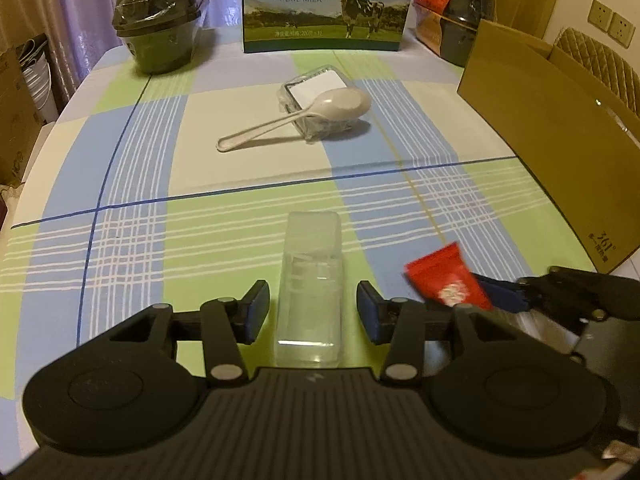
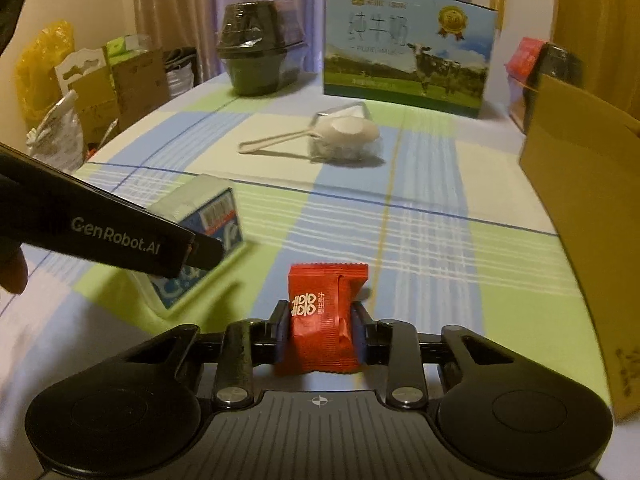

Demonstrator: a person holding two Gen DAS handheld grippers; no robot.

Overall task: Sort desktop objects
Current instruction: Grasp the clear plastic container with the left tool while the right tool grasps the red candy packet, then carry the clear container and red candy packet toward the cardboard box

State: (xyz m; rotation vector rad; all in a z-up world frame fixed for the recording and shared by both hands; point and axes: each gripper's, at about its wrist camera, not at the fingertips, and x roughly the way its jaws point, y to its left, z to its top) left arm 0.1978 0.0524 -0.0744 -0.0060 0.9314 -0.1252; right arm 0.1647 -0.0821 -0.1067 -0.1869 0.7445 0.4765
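A clear plastic box (image 1: 310,288) lies lengthwise on the checked tablecloth (image 1: 200,184). My left gripper (image 1: 312,308) is open and straddles it, with a small gap on each side. In the right wrist view the same box (image 2: 204,232) shows a blue label, partly hidden behind the left gripper's black shell (image 2: 108,232). My right gripper (image 2: 322,328) is shut on a red candy packet (image 2: 324,312), held just above the cloth. In the left wrist view that packet (image 1: 444,276) appears at lower right. A white spoon (image 1: 296,114) rests across a small clear container (image 1: 316,88) further back.
An open cardboard box (image 1: 560,152) (image 2: 580,220) stands along the table's right edge. At the back are a milk carton case (image 1: 324,4), a wrapped dark bowl (image 1: 160,28) and a red-and-black package (image 1: 452,16). Boxes and bags crowd the floor at left (image 2: 92,92).
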